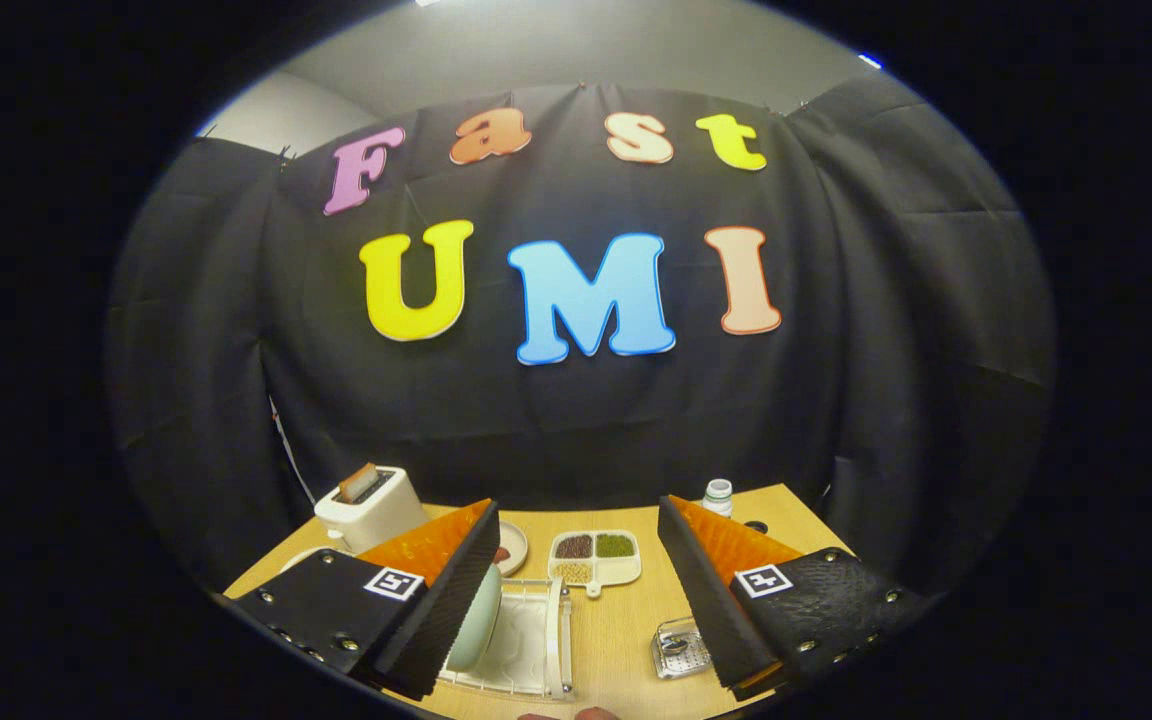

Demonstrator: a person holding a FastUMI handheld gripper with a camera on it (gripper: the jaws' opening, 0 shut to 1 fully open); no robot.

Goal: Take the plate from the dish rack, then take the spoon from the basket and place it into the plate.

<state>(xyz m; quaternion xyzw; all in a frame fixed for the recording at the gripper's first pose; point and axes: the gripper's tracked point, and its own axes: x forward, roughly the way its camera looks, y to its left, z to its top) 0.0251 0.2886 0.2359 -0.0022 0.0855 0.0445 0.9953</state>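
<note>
A pale green plate (477,618) stands on edge in a white dish rack (528,650) on the wooden table. It sits right against the inner face of the left finger (446,600). A small clear basket (680,650) lies beside the right finger (711,590), with something small and dark inside; I cannot make out the spoon clearly. My gripper (577,505) is held high above the table and open wide, with nothing between the fingers.
A white toaster (368,508) with a slice of toast stands at the back left. A divided tray (596,558) of grains and a small dish (512,548) lie beyond the rack. A white bottle (717,495) stands at the back right.
</note>
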